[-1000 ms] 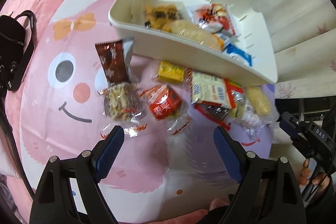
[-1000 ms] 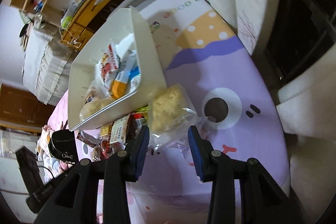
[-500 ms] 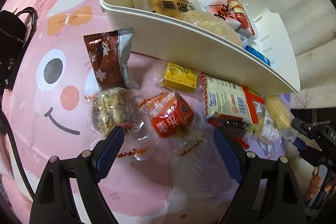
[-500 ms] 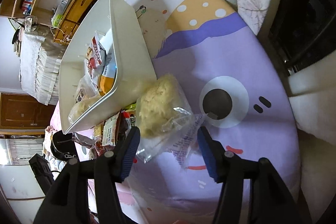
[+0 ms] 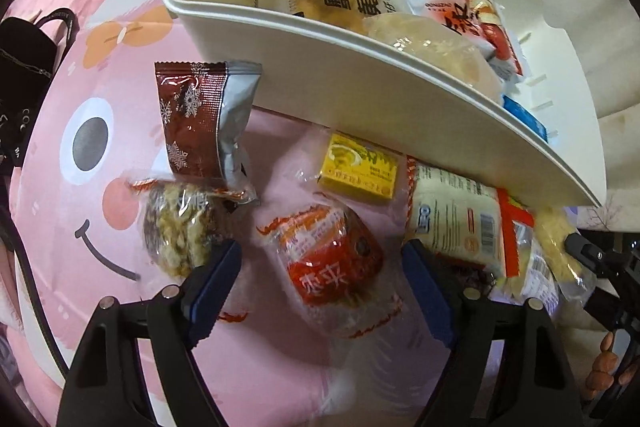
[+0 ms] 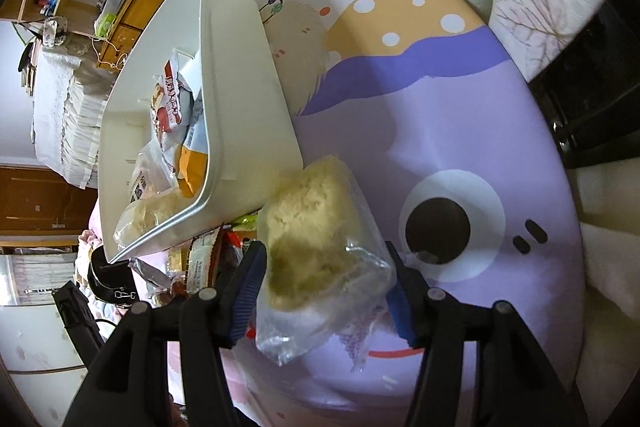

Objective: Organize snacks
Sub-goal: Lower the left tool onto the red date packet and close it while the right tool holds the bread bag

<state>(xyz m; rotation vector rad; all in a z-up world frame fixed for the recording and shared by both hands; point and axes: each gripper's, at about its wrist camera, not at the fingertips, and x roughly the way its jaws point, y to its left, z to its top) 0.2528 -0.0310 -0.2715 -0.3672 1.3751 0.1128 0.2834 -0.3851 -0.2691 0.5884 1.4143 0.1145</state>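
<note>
Cartoon blanket (image 5: 100, 39): loose snacks beside white bin (image 5: 320, 79).

One cream plastic bin (image 5: 320, 83). Five wrapped snacks visible inside. Loose on the cartoon mat: one brown foil packet (image 5: 200, 123), one clear-wrapped nut cluster (image 5: 180, 227), one red-orange wrapped snack (image 5: 332, 259), one yellow box (image 5: 362, 173), one white barcode packet (image 5: 456, 219), one pale crumbly clear-wrapped cake (image 6: 316, 227).

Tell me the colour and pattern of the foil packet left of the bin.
Dark red-brown with white snowflakes, silver on one side: the foil packet, clearest in the left wrist view.
</note>
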